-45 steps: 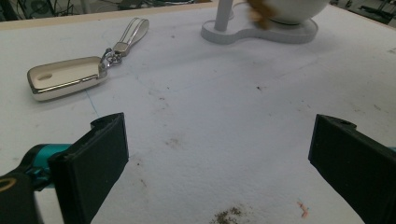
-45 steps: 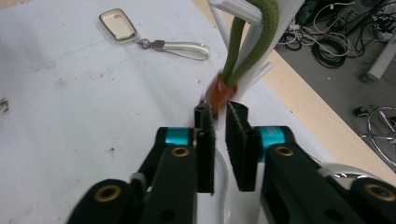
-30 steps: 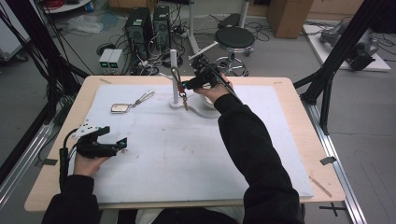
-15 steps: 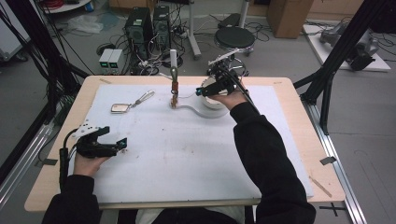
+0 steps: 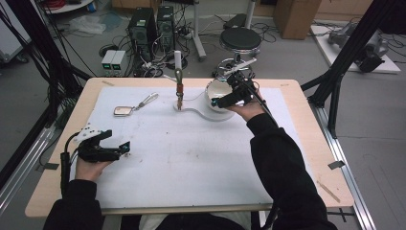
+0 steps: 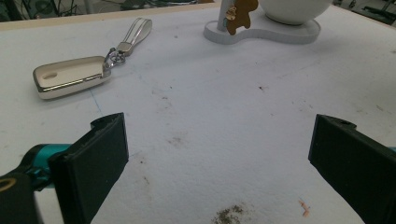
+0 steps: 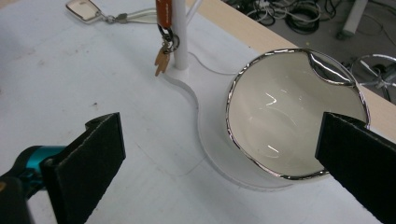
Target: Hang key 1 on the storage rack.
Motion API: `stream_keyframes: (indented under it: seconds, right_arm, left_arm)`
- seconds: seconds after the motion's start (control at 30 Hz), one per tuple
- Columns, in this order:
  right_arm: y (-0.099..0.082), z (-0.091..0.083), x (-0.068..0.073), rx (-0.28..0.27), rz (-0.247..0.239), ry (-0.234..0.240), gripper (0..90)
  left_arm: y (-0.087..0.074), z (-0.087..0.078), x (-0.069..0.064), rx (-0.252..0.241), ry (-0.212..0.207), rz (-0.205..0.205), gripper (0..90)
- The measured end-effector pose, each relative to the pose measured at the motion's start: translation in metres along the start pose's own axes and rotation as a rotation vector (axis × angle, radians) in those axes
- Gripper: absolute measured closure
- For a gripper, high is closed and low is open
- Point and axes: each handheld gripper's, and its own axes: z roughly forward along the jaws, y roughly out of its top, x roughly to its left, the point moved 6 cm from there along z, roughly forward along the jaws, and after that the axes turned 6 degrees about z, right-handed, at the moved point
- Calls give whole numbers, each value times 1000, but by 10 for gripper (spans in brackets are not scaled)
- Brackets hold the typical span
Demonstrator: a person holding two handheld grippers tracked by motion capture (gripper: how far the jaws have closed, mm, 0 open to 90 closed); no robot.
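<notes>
The left gripper (image 5: 123, 148) is rested low on the white mat (image 5: 191, 163), jaws spread wide. A key fob (image 5: 123, 111) is seen further back. The right gripper (image 5: 218, 101) is held wide open over the bowl (image 7: 289, 116).

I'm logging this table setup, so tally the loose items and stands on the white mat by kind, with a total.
Bowls: 1, the white bowl with a shiny rim
Stands: 1, the white stand with a post, its base under the bowl
Key fobs: 1, the cream key fob lying on the mat
Keychains: 1, the orange-strapped keychain hanging on the post
Total: 4
</notes>
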Motion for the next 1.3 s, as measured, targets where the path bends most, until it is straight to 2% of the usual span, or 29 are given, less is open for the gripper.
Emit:
stream_keyframes:
  seconds: [0.1, 0.17, 0.4, 0.6, 0.73, 0.93, 1.03, 1.17, 1.3]
  right_arm:
    - [-8, -3, 1, -12, -8, -1, 5]
    - [-13, -4, 1, 1, -8, 4, 5]
    - [-30, -18, 4, -55, 3, 23, 5]
    - [-48, -36, 4, -101, 14, 10, 5]
    - [-60, -44, 2, -139, 32, 2, 5]
    - [-81, -47, -4, -171, 40, -38, 5]
    - [-92, -48, -9, -168, 54, -48, 5]
    - [-102, -53, -14, -195, 74, -34, 5]
    - [-113, -55, -15, -205, 73, -32, 5]
  left_arm:
    - [0, 0, 0, -1, 1, 0, 53]
    - [0, -1, 0, -2, 0, 0, 53]
    - [0, -1, -1, -3, 2, 2, 53]
    - [0, -1, -1, -1, 1, 4, 53]
    - [1, -1, 0, -6, 2, 2, 53]
    - [1, 0, 0, -10, -3, 2, 53]
    - [1, 1, -1, -9, -1, 1, 53]
    - [1, 0, -1, -6, 0, 4, 53]
    - [1, 0, -1, -5, 1, 7, 53]
